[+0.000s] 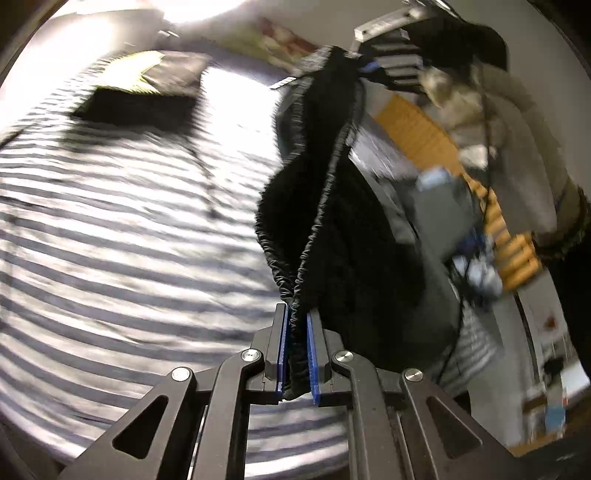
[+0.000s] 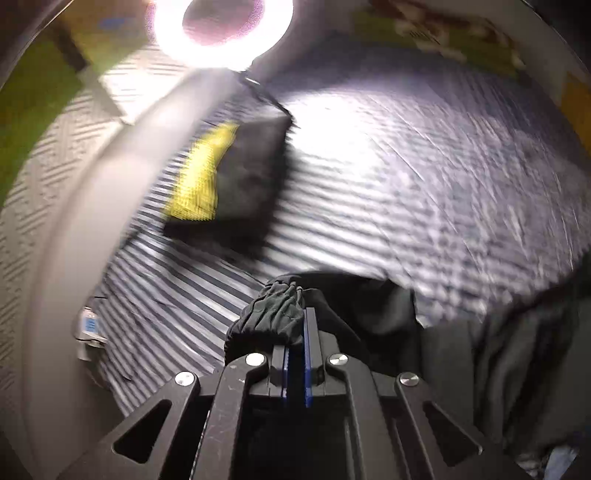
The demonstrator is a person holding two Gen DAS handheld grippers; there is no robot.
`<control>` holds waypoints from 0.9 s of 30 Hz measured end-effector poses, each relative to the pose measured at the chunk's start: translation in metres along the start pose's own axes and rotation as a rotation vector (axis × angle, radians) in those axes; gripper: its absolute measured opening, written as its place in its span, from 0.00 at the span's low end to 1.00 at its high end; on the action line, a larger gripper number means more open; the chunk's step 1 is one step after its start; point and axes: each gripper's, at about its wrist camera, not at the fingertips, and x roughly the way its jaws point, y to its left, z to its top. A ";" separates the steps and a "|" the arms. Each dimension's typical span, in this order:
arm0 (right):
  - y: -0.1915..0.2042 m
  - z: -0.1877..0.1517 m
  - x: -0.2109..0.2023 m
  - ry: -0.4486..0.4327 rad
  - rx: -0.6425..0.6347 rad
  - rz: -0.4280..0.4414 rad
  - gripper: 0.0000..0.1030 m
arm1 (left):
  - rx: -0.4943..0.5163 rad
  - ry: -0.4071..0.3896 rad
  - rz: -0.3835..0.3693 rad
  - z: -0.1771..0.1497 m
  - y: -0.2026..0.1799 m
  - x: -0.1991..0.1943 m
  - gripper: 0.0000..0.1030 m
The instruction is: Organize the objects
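Striped bedsheet below us, ring lamp glaring. We hold a black garment aloft by its elastic waistband, stretched between both tools: left gripper clamped on one gathered end, right gripper pinching the other. Light, limp, slightly slick; the waistband seems our surest hold. A folded black-and-yellow garment lies beyond.

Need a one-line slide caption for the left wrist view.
Left tongs shut on the elastic edge of a black garment, held above a striped bedsheet.
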 end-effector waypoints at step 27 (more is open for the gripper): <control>0.299 0.112 0.133 0.102 -0.342 0.059 0.24 | -0.256 -0.182 0.419 0.046 0.247 -0.150 0.10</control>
